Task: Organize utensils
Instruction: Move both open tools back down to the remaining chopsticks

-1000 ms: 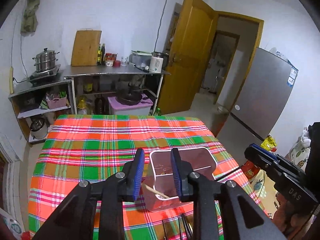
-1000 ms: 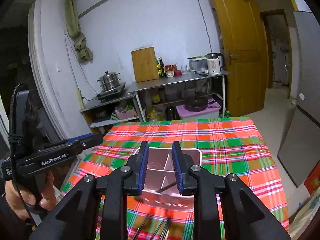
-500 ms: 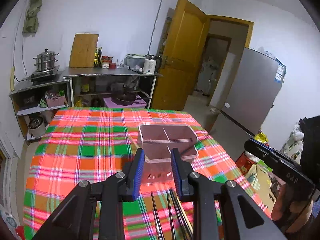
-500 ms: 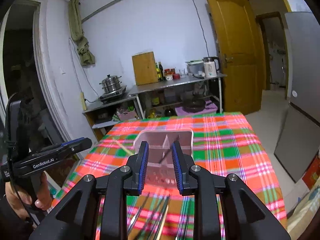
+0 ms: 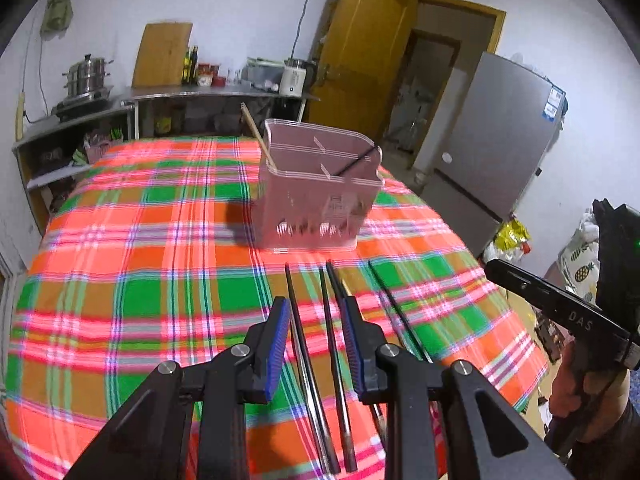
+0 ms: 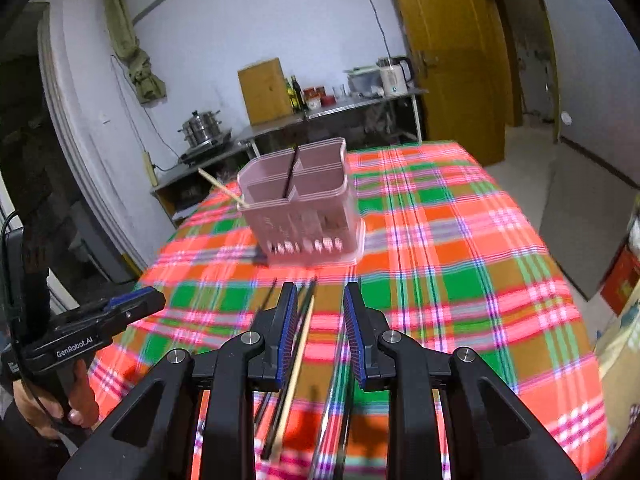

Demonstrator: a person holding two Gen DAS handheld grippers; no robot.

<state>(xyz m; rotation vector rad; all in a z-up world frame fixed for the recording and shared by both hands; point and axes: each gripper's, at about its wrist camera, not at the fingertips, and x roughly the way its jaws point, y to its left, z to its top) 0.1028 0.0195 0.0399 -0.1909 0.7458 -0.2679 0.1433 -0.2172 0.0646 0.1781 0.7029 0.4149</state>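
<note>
A pink divided utensil holder point(image 5: 320, 196) stands mid-table; it also shows in the right wrist view point(image 6: 300, 208). A wooden chopstick point(image 5: 256, 136) and a black chopstick point(image 5: 356, 162) lean inside it. Several dark chopsticks point(image 5: 332, 344) lie on the plaid cloth in front of the holder. A wooden chopstick point(image 6: 298, 354) lies among dark ones in the right wrist view. My left gripper point(image 5: 316, 312) is open and empty, low over the loose chopsticks. My right gripper point(image 6: 318, 300) is open and empty, just above them too.
The table wears a red, green and orange plaid cloth point(image 5: 140, 264). A metal counter with a cutting board point(image 5: 162, 54), pots and a kettle lines the far wall. A yellow door point(image 5: 356, 48) and grey fridge point(image 5: 496, 132) stand to the right.
Both grippers pulled back from over the holder and dropped low toward the near table edge, over the loose chopsticks. The holder now appears farther away. Both grippers stayed open.
</note>
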